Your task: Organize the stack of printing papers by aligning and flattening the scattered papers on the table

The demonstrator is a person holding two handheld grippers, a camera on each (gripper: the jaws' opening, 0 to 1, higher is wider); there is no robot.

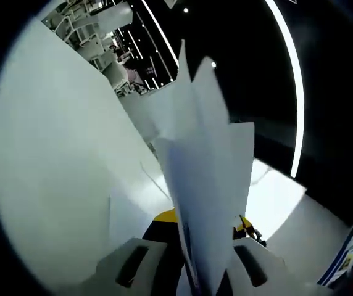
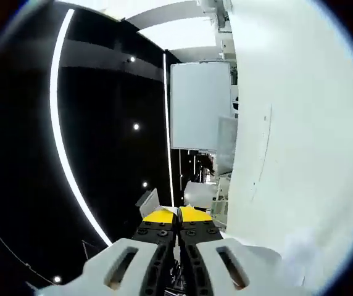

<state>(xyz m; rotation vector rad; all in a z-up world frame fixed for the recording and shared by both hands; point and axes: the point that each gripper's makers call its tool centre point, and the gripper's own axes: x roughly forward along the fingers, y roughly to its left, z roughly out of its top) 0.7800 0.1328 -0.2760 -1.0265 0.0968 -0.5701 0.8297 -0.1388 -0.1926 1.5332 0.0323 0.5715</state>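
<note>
The left gripper [image 1: 195, 271] has its jaws clamped on a fan of papers [image 1: 207, 185], sheets standing up and away from it, edges uneven, lifted off the white bench [image 1: 53, 160]. The right gripper [image 2: 178, 222] is closed on nothing, beside the bench [image 2: 300, 154], nearer no sheet.

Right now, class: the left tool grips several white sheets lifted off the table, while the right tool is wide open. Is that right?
Not quite. The right tool is shut, its yellow tips pressed together with nothing between them, as the right gripper view shows. The left tool does grip the white sheets lifted off the table.
</note>
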